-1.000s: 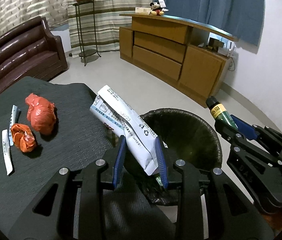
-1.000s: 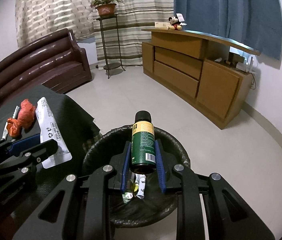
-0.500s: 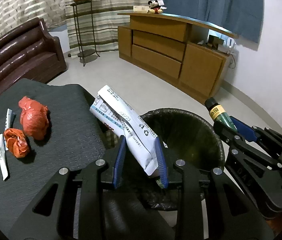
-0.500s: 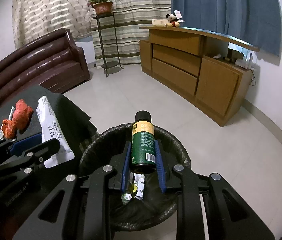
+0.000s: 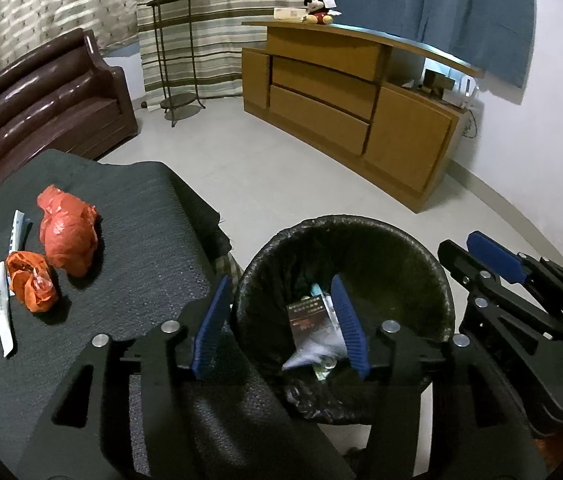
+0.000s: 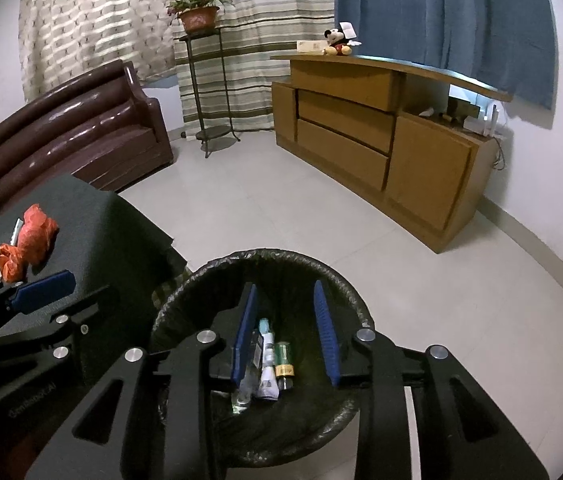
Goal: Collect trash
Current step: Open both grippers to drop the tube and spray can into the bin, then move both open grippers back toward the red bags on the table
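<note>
Tiled floor beneath, my two grippers over the black-lined round trash bin (image 6: 185, 292).
Left gripper (image 5: 281, 320) and right gripper (image 6: 285, 336) are opening, nothing between them; green spray can (image 6: 283, 362) lies inside.

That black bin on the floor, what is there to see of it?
The bin is round, open-topped and lined with a crinkly black plastic bag folded over its rim. It stands upright on the pale tiled floor, close beside the dark cloth-covered table. At the bottom lies trash: a green bottle on its side, a white tube and a dark packet. Both grippers hang over its mouth with nothing between their blue pads; whether they touch the rim is unclear.
</note>
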`<control>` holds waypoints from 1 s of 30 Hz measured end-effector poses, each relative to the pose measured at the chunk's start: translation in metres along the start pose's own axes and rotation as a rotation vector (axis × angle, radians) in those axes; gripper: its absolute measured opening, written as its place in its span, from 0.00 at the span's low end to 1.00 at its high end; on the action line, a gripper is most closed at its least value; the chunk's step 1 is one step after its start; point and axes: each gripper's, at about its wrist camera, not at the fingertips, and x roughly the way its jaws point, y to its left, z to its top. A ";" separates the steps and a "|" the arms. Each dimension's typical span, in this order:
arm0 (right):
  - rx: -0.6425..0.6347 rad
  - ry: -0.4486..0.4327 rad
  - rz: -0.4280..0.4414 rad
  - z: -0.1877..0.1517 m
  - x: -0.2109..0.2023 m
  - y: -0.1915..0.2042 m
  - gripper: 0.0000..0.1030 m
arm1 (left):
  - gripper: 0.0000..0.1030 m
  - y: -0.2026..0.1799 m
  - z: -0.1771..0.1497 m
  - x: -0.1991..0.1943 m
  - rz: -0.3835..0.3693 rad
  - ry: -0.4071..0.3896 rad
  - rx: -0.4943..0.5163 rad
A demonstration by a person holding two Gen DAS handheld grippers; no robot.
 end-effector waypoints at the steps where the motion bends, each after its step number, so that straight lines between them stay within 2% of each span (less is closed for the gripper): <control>1: 0.000 -0.001 0.000 0.000 0.000 0.000 0.31 | 0.53 0.000 0.000 -0.001 0.000 0.000 -0.002; 11: 0.006 -0.017 -0.009 0.001 -0.004 0.000 0.42 | 0.64 0.008 0.003 -0.012 0.015 -0.021 -0.034; 17: 0.005 -0.015 -0.008 0.000 -0.005 0.001 0.48 | 0.65 0.015 0.000 -0.020 0.026 -0.027 -0.049; 30: -0.044 -0.006 0.029 -0.003 -0.008 0.021 0.49 | 0.66 0.055 -0.019 -0.037 0.086 -0.014 -0.125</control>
